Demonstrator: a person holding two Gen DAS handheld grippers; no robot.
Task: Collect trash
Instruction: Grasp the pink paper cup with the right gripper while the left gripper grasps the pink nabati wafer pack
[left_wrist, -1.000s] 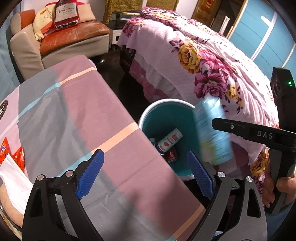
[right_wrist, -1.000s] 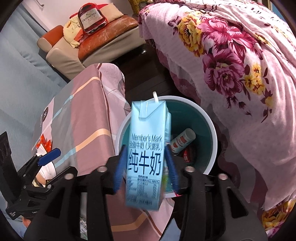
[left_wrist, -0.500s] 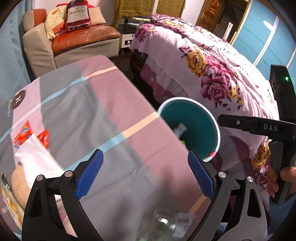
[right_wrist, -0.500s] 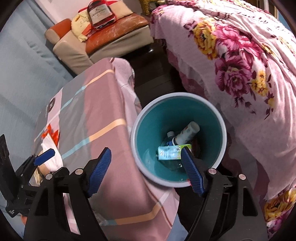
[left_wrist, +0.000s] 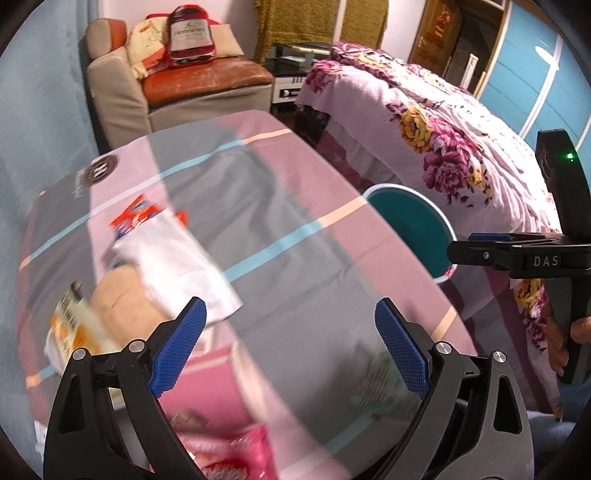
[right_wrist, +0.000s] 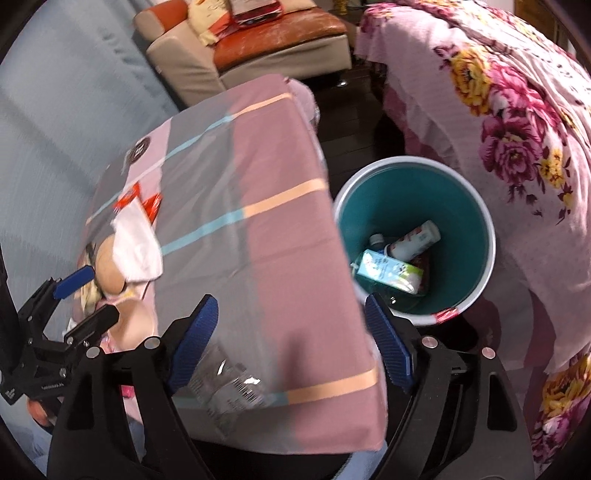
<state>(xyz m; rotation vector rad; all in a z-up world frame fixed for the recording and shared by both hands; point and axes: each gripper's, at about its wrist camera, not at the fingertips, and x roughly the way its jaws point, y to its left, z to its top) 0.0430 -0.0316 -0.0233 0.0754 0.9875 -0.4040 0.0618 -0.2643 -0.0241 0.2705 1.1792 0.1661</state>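
Note:
The teal bin (right_wrist: 406, 159) stands on the floor between the table and the bed. Inside it lie a pale blue milk carton (right_wrist: 388, 271) and a white bottle (right_wrist: 413, 240). My right gripper (right_wrist: 290, 343) hangs over the table's corner beside the bin, its jaws opening with nothing between them. A crumpled clear bottle (right_wrist: 229, 380) lies on the cloth under it. My left gripper (left_wrist: 291, 343) is open over the striped tablecloth (left_wrist: 280, 206), empty. Ahead of it lie a white napkin (left_wrist: 173, 258), a red-orange wrapper (left_wrist: 136, 218) and an orange packet (left_wrist: 70, 325). The bin (left_wrist: 410, 221) shows to the right.
A bed with a flowered pink cover (right_wrist: 517, 129) runs close along the bin's far side. An armchair (left_wrist: 192, 81) with cushions stands beyond the table. A pink wrapper (left_wrist: 229, 458) lies near the table's front edge. The right gripper (left_wrist: 458, 253) reaches in from the right.
The milk carton has left my right gripper and now lies in the bin. The right jaws have spread. Both grippers have drifted from the bin back over the table.

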